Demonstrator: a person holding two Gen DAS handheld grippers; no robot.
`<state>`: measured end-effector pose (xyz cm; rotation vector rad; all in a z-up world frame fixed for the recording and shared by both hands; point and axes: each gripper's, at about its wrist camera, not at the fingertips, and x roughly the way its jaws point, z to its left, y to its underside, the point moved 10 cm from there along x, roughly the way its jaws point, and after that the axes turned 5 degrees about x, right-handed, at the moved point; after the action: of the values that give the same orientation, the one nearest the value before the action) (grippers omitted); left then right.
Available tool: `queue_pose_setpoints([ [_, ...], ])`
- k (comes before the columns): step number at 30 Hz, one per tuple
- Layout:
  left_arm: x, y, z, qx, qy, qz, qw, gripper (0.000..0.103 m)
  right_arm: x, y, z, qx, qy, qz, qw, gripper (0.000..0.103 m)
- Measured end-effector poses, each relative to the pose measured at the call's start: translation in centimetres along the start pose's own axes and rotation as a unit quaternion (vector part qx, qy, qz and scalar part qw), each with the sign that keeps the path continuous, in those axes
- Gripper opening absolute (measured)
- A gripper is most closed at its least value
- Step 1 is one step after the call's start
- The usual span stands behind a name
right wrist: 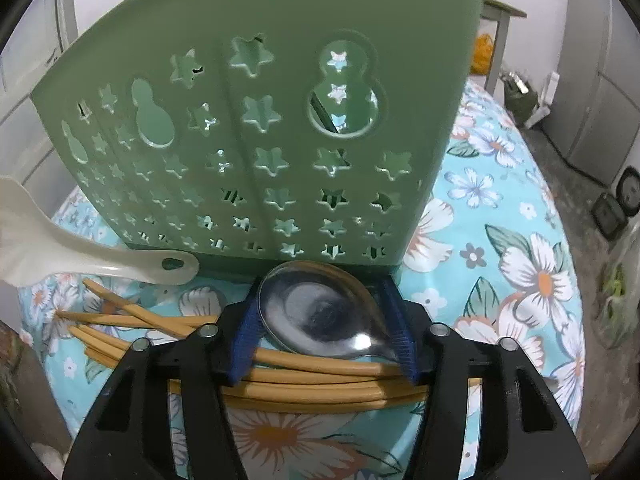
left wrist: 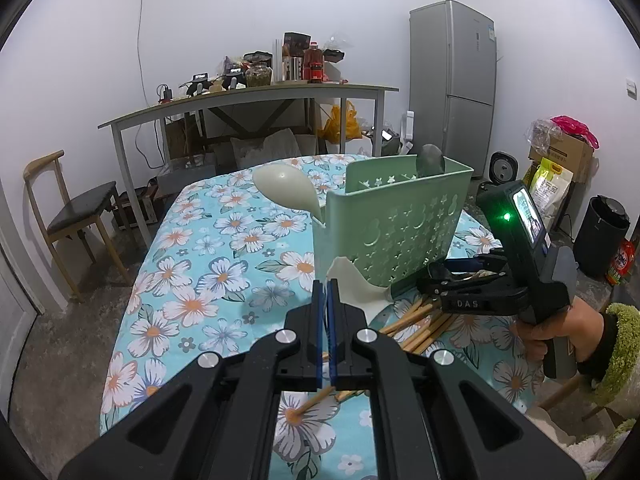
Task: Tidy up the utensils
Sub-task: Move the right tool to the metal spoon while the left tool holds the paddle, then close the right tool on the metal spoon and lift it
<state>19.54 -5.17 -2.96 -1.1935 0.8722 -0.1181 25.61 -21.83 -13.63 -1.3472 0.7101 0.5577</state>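
In the right wrist view a shiny metal spoon (right wrist: pixel 320 316) lies on a heap of bamboo chopsticks (right wrist: pixel 320 392) at the foot of the green perforated utensil holder (right wrist: pixel 256 92). My right gripper (right wrist: pixel 320 288) is low over it, and both blue pads (right wrist: pixel 248 332) touch the edges of the spoon's bowl. A white rice paddle (right wrist: pixel 80 256) rests beside the holder. In the left wrist view my left gripper (left wrist: pixel 326 286) is shut with nothing seen between its pads, just short of the paddle (left wrist: pixel 352 280). A cream ladle (left wrist: pixel 284 192) and a dark spoon (left wrist: pixel 430 160) stand in the holder (left wrist: pixel 400 224).
A floral cloth (left wrist: pixel 224 264) covers the table. A hand in a green-cuffed sleeve (left wrist: pixel 616 344) holds the right gripper (left wrist: pixel 434 278) at the right. Behind stand a long cluttered table (left wrist: pixel 256 96), a wooden chair (left wrist: pixel 68 216) and a grey fridge (left wrist: pixel 456 80).
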Motion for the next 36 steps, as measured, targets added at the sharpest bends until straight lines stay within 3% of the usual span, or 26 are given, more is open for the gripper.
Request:
queue_pose_setpoints([
  [4, 0.0, 0.0, 0.0, -0.001, 0.0, 0.0, 1.0, 0.002, -0.8, -0.7, -0.3, 0.014, -0.004, -0.006, 1.0, 0.042],
  [5, 0.1, 0.0, 0.0, -0.001, 0.0, 0.0, 1.0, 0.002, -0.9, -0.9, -0.4, 0.017, -0.006, -0.007, 1.0, 0.031],
  [6, 0.1, 0.0, 0.0, -0.001, 0.0, 0.0, 1.0, 0.002, -1.1, -1.0, -0.6, 0.02, -0.009, -0.005, 1.0, 0.011],
  [12, 0.1, 0.1, -0.1, -0.001, 0.001, 0.0, 1.0, 0.002, -1.7, -1.5, -1.9, 0.031, -0.004, -0.002, 1.0, 0.011],
  [22, 0.3, 0.3, -0.3, -0.004, 0.001, -0.001, 1.0, 0.002, -2.6, -1.2, -0.2, 0.008, 0.01, -0.03, 0.999, 0.006],
  [28, 0.3, 0.3, -0.2, -0.004, 0.002, -0.002, 1.0, 0.002, -6.5, -3.5, -0.3, 0.045, -0.038, -0.065, 0.996, 0.003],
  [36, -0.1, 0.0, -0.4, -0.001, 0.006, -0.007, 1.0, 0.002, -11.9, -6.9, -1.7, 0.103, -0.123, -0.119, 0.98, 0.001],
])
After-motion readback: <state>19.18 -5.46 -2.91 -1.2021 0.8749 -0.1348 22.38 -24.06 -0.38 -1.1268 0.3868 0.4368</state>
